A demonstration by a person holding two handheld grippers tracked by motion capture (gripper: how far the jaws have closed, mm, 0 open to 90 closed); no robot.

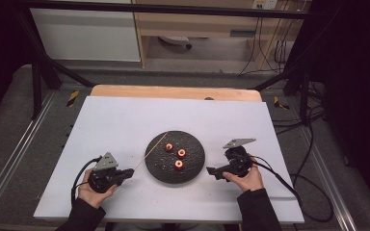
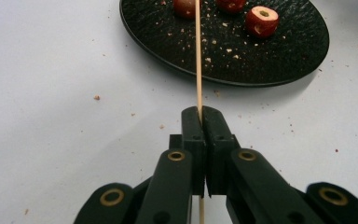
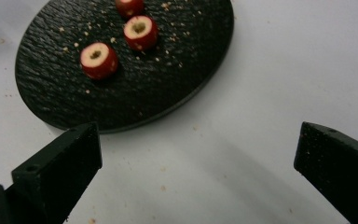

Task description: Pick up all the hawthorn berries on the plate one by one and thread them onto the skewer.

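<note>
A round black slate plate (image 1: 159,166) lies mid-table with three cored red fruit pieces (image 1: 178,164) on it, also seen in the right gripper view (image 3: 99,60). My left gripper (image 1: 129,173) sits left of the plate, shut on a thin wooden skewer (image 2: 198,70) that reaches up over the plate rim (image 2: 223,79) towards the fruit (image 2: 262,20). The skewer (image 1: 150,152) slants up to the right in the high view. My right gripper (image 1: 212,171) rests just right of the plate, open, with nothing between its wide-apart jaws (image 3: 198,154).
The white tabletop (image 1: 125,120) carries scattered crumbs around the plate. A wooden strip (image 1: 173,91) edges the far side. Cables (image 1: 294,187) trail off the right edge. Black frame legs (image 1: 36,82) stand beyond the table.
</note>
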